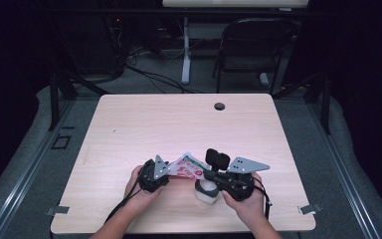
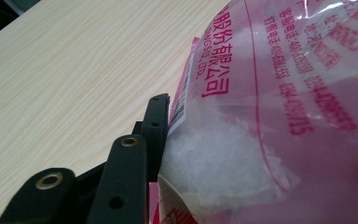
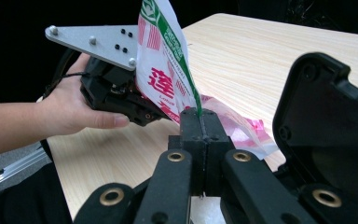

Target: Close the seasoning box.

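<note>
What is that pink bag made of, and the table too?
The bag looks like thin, glossy plastic film: partly see-through, with shiny glints and white grains showing inside. The table looks like pale wood or wood-look laminate, matte, with fine grain lines.

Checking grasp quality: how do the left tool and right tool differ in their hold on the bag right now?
The right tool has its jaws pressed flat together, pinching a thin edge of the bag; the left tool has a jaw lying against the bag's bulging, crystal-filled part. The right tool grips the green-trimmed edge; the left tool sits by the clear, pink-printed back. Both are hand-held, low over the table, on the same bag.
</note>
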